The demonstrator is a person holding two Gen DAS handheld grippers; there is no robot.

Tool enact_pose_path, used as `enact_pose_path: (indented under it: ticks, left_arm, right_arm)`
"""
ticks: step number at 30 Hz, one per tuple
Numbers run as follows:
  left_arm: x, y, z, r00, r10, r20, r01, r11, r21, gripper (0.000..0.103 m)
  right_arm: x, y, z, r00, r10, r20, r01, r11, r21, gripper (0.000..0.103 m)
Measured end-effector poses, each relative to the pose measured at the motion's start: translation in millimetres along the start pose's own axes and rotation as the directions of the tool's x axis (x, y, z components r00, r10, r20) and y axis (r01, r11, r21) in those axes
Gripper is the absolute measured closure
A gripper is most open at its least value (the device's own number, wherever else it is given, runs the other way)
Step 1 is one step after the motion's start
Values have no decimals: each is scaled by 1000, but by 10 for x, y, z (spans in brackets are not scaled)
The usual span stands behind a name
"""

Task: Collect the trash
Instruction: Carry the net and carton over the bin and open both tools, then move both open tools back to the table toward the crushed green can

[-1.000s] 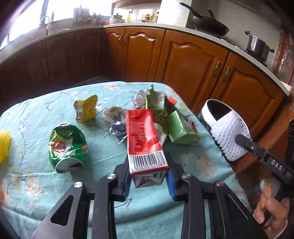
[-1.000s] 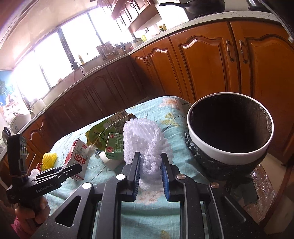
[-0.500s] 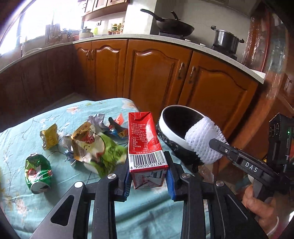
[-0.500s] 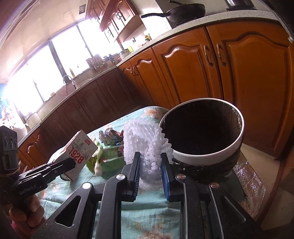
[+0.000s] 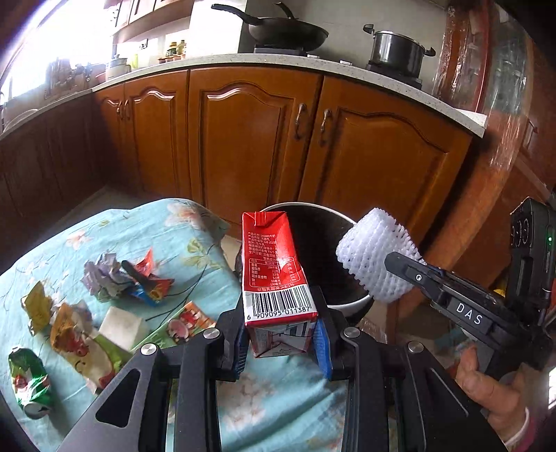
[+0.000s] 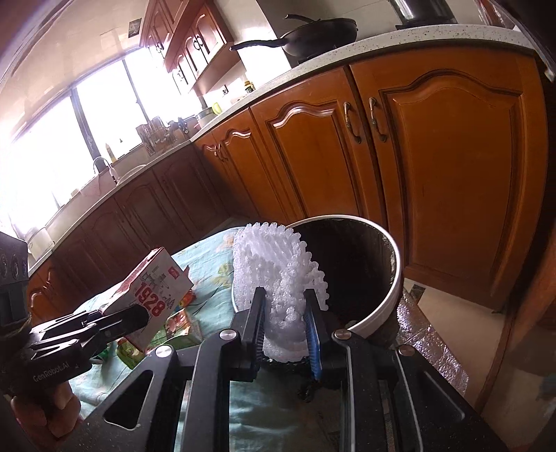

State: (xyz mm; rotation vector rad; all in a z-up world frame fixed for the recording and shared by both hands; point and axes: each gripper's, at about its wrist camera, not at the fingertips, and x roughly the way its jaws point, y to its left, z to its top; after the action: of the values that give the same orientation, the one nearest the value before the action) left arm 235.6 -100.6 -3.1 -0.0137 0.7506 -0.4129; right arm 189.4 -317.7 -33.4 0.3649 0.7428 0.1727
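My left gripper (image 5: 279,335) is shut on a red milk carton (image 5: 272,267) and holds it up just before the white-rimmed black bin (image 5: 351,302). My right gripper (image 6: 283,327) is shut on a white foam fruit net (image 6: 274,271), held at the near rim of the bin (image 6: 392,288). In the left wrist view the net (image 5: 375,257) hangs over the bin's right side. In the right wrist view the carton (image 6: 149,292) sits left of the bin, above the table.
On the flowered blue tablecloth (image 5: 156,229) lie a crushed green can (image 5: 29,382), crumpled wrappers (image 5: 104,274), a white block (image 5: 121,327) and a green carton (image 5: 173,327). Wooden cabinets (image 5: 250,139) stand behind, with a wok (image 5: 288,33) and pot (image 5: 396,48) on the counter.
Both grippers have moved toward the bin with their loads. The carton now stands before the bin's mouth, and the foam net is over its rim.
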Motion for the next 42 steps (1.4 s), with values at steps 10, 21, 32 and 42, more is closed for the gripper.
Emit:
enact_pose_path:
  ticks: [10, 21, 32, 42]
  left_arm:
    - [609, -149, 311, 997, -40, -66, 40, 999, 10, 73]
    - [1035, -212, 469, 992, -38, -124, 39, 999, 3, 71]
    - [735, -142, 388, 997, -34, -67, 32, 999, -23, 38]
    - [165, 131, -67, 999, 14, -42, -18, 995, -96, 36]
  right_arm:
    - [277, -221, 206, 998, -46, -49, 46, 999, -6, 82]
    - [473, -345, 228, 993, -66, -101, 66, 998, -7, 78]
    - [429, -400, 202, 994, -41, -105, 45, 998, 37, 45]
    - [131, -133, 0, 998, 21, -53, -18, 998, 59, 28]
